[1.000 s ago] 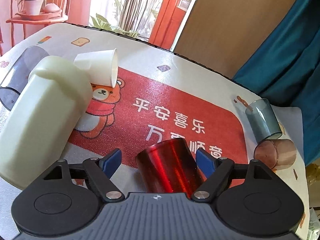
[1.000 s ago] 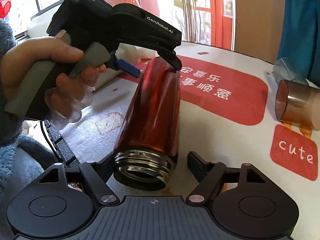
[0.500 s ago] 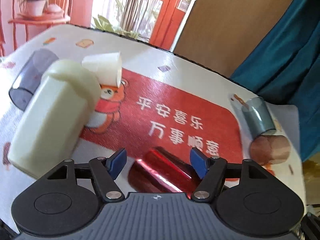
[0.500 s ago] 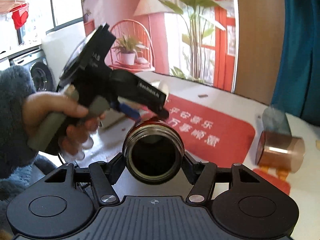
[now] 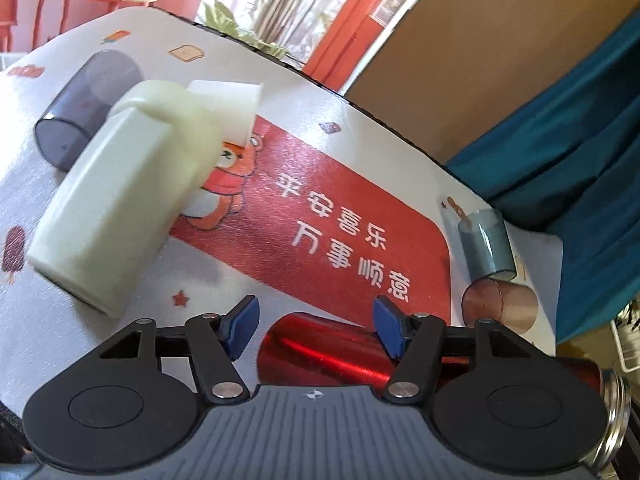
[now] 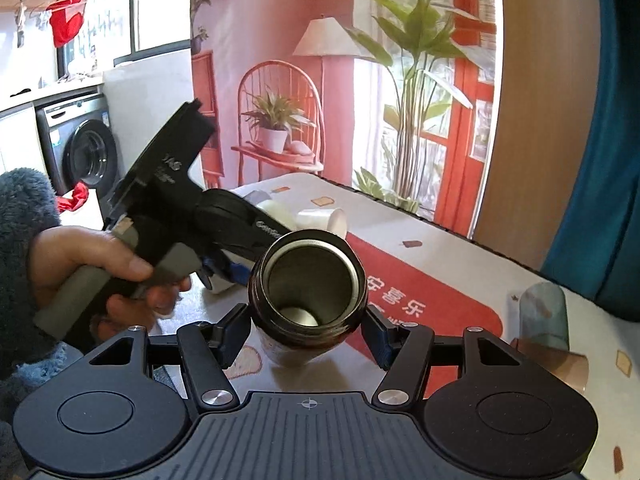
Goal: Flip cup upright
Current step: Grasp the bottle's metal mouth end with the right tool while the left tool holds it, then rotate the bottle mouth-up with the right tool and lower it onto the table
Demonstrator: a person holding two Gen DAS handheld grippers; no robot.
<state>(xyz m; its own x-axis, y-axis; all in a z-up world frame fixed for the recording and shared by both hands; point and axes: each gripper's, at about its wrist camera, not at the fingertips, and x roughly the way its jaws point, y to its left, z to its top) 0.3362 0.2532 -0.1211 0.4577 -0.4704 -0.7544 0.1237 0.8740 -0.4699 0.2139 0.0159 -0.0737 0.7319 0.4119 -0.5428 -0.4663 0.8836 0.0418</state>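
Observation:
The red metal cup (image 6: 307,292) with a steel threaded mouth is clamped between the fingers of my right gripper (image 6: 307,330). It is tilted so its open mouth faces the camera, lifted off the table. In the left wrist view the red cup (image 5: 324,354) lies crosswise just below and behind my left gripper (image 5: 316,330), its steel mouth at the far right edge. My left gripper is open and holds nothing; the cup is not between its blue pads. The left gripper's body (image 6: 192,216) shows in the right wrist view, held by a hand.
On the table with the red mat (image 5: 340,216) lie a large cream bottle (image 5: 120,208), a white cup (image 5: 228,112), a dark grey cup (image 5: 84,108), a blue-grey cup (image 5: 486,246) and a brown cup (image 5: 500,306), all on their sides.
My right gripper has raised and tilted the red cup, so its mouth now faces up toward the camera. My left gripper has let go and drawn back from the cup.

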